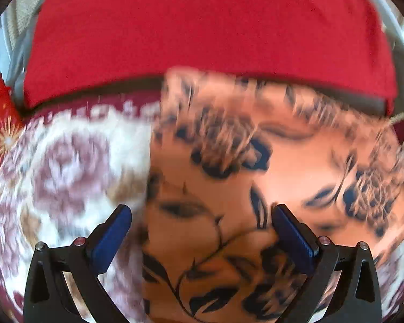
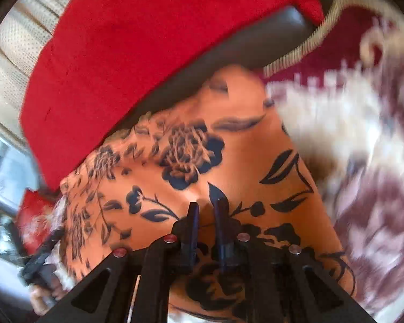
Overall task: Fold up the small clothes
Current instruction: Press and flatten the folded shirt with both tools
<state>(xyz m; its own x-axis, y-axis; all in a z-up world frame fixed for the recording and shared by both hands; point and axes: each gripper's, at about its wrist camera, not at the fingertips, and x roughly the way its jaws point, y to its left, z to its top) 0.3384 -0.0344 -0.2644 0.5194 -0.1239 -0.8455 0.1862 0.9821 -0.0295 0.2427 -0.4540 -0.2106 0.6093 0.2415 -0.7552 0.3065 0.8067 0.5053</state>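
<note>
Orange floral garment [image 1: 255,188], printed with dark blue-black flowers and leaves, is lying spread over a maroon-and-cream floral blanket [image 1: 62,167], and both wrist views are smeared by motion blur. Behind the garment, a broad red cloth [image 1: 202,32] is draping over something dark, and the garment's far edge is reaching up to the strip of shadow under that cloth. To the left of the garment, at the frame edge, a red piece with a gold starburst [image 1: 2,134] is showing, too blurred to name.

Left gripper [image 1: 202,215] is hovering over the garment's left edge with its blue-padded jaws standing wide apart, nothing between them; its left finger is over the blanket, its right finger over the orange fabric.

Right gripper [image 2: 206,207] is sitting low on the garment [image 2: 228,156], its jaws drawn nearly together with a narrow ridge of orange fabric rising between them, so it is probably pinching the garment, though the blur is leaving that unsure. Right of the garment here, the blanket's corded cream trim [image 2: 304,45] is curving away beside the red cloth [image 2: 148,40].
</note>
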